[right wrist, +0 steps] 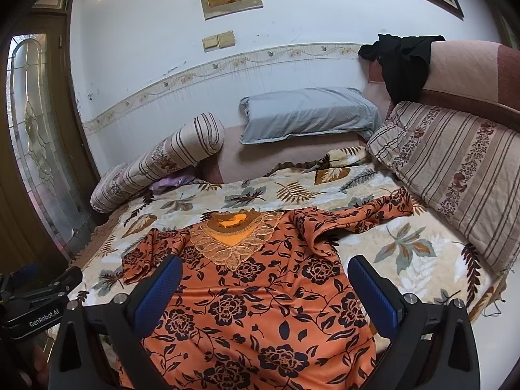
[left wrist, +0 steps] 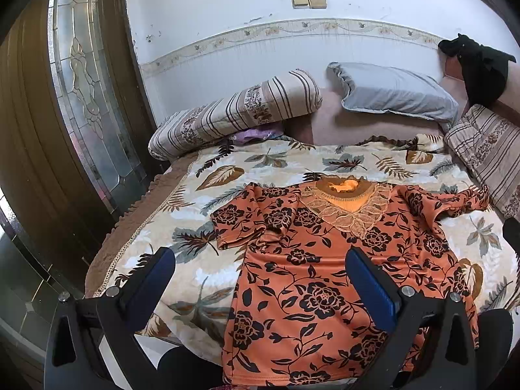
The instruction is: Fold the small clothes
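Left gripper [left wrist: 260, 273] gaping — ribbed blue pads over silky floral blouse [left wrist: 325, 276].

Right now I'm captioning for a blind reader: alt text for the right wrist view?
An orange floral blouse lies flat on a leaf-print blanket, between the open right gripper fingers; pillows line the wall behind.

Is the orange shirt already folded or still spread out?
Spread out. The shirt lies flat, front up, on the blanket, its neckline showing; both sleeves stick out sideways, a little rumpled. No fold is made yet.
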A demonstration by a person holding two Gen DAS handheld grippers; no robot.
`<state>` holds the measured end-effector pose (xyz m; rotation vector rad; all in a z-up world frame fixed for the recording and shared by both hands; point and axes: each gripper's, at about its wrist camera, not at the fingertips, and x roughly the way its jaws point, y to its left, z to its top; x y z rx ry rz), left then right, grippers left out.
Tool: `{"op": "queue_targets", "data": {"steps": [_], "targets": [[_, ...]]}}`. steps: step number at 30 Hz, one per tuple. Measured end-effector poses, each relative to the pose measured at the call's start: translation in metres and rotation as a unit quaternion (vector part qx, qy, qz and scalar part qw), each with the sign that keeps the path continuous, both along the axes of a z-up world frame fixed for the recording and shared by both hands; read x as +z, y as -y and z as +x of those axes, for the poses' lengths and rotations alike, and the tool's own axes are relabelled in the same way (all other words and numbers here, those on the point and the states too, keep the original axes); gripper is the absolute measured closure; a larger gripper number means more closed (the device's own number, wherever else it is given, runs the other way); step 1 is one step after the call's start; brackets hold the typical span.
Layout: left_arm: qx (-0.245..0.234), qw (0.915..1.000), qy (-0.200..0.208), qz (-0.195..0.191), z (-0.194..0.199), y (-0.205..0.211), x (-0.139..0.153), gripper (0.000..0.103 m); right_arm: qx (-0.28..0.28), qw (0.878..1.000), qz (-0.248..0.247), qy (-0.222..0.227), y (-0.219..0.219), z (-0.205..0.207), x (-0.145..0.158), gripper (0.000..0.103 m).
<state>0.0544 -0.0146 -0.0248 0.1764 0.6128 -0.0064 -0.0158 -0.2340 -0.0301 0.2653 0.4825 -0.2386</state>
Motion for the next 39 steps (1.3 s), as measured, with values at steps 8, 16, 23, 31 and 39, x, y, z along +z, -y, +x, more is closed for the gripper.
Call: {"op": "queue_targets", "data": {"steps": [8, 16, 23, 31, 39], "targets": [[0.009, 0.9999, -0.001, 0.007, 0.004, 0.001, 0.005, 0.000, 0.001, 1.000, 0.014, -0.003, 0.008, 0.006, -0.004, 0.000], [0.008, 0.9999, 0.003, 0.011, 0.001, 0.005, 0.010, 0.000, 0.001, 1.000, 0.014, -0.003, 0.007, 0.005, -0.001, 0.000], [0.018, 0.9998, 0.000, 0.010, 0.004, -0.004, 0.011, 0.000, 0.005, 1.000, 0.014, -0.005, 0.006, 0.005, -0.001, 0.000], [0.036, 0.9993, 0.006, 0.003, 0.009, -0.021, 0.012, 0.000, 0.013, 1.000, 0.007, -0.011, -0.005, 0.006, 0.001, 0.000], [0.059, 0.9982, 0.010, -0.004, 0.015, -0.039, 0.012, 0.000, 0.019, 1.000, 0.001, -0.017, -0.012, 0.015, 0.002, 0.000]]}}
